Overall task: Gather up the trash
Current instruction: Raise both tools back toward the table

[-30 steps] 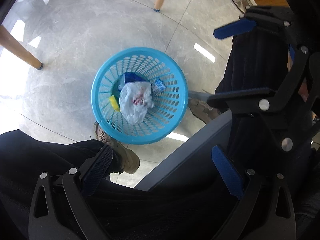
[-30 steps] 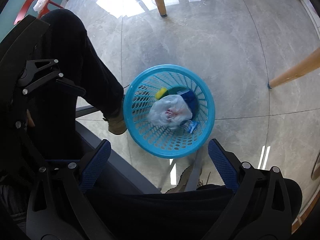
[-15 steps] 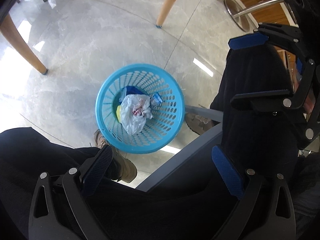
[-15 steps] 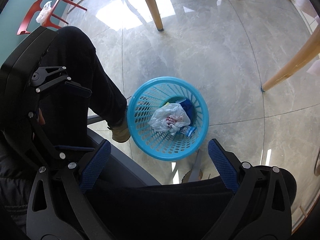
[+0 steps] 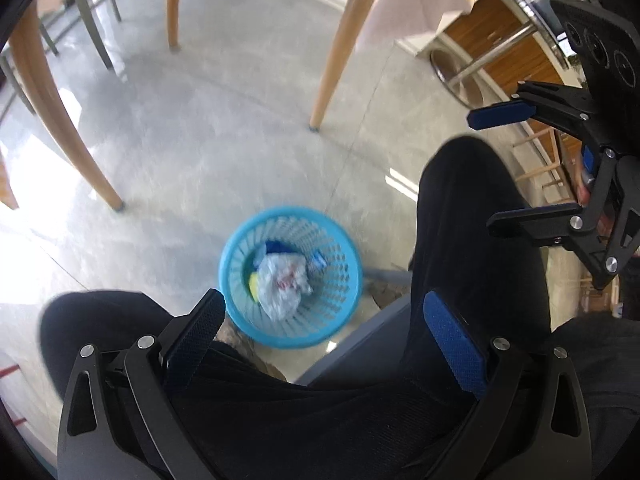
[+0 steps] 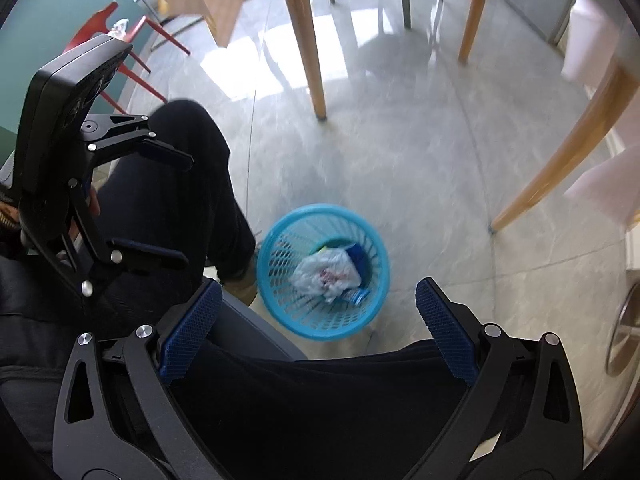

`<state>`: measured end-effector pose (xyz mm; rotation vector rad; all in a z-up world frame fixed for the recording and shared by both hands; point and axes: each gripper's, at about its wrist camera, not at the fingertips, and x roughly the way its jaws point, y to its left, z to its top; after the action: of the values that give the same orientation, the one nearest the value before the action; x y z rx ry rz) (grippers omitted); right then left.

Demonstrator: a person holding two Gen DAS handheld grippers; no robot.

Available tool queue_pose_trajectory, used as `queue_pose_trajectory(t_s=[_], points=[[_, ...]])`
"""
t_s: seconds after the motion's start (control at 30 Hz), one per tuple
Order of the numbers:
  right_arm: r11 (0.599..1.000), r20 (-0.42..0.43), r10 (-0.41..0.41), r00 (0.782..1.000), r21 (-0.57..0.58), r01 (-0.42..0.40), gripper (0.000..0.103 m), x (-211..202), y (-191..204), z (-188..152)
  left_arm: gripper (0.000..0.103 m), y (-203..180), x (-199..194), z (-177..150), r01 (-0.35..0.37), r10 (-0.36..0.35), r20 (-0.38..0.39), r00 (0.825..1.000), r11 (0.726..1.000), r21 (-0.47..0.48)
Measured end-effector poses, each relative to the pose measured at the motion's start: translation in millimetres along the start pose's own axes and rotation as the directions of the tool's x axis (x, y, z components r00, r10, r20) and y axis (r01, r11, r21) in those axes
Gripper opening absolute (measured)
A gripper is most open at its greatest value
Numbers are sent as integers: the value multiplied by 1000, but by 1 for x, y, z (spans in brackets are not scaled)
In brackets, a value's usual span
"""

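Blue perforated basket [image 5: 291, 322], white bag [image 5: 282, 286], grey marbled floor [image 5: 208, 148].

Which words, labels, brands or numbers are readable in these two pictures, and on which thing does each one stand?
No text can be read.
Red marks on the white plastic bag in the blue basket: too blurred to read.
Small blue packet beside the bag: any print too small and blurred.

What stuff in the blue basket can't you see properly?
- Left wrist view: yellow item mostly hidden behind crumpled plastic bag; motion blur.
- Right wrist view: small blue packet half under the bag; print unreadable.
- Blue basket bottom: covered by trash, both views.
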<state>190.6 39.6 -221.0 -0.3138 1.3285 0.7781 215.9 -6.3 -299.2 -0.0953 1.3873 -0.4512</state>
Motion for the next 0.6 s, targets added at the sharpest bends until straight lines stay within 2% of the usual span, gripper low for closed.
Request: queue_pose_trajectory(t_s=[0.1, 0.23, 0.37, 0.47, 0.6], points=[[997, 71, -64, 995, -28, 66, 93, -32, 6, 1, 97, -10, -18, 4, -29, 28, 49, 998, 999, 19], [996, 161, -75, 984, -43, 83, 93, -70, 11, 1, 97, -24, -40, 8, -39, 32, 107, 994, 997, 69], [992, 256, -111, 960, -23, 121, 93, -109, 14, 3, 97, -36, -71, 14, -36, 18, 156, 988, 993, 109], [993, 333, -99, 938, -22, 113, 93, -139, 17, 3, 97, -43, -104, 19, -50, 16, 235, 972, 989, 137], [990, 401, -124, 908, -18, 143, 93, -167, 17, 11, 97, -46, -143, 28, -91, 34, 345, 938, 984, 151]])
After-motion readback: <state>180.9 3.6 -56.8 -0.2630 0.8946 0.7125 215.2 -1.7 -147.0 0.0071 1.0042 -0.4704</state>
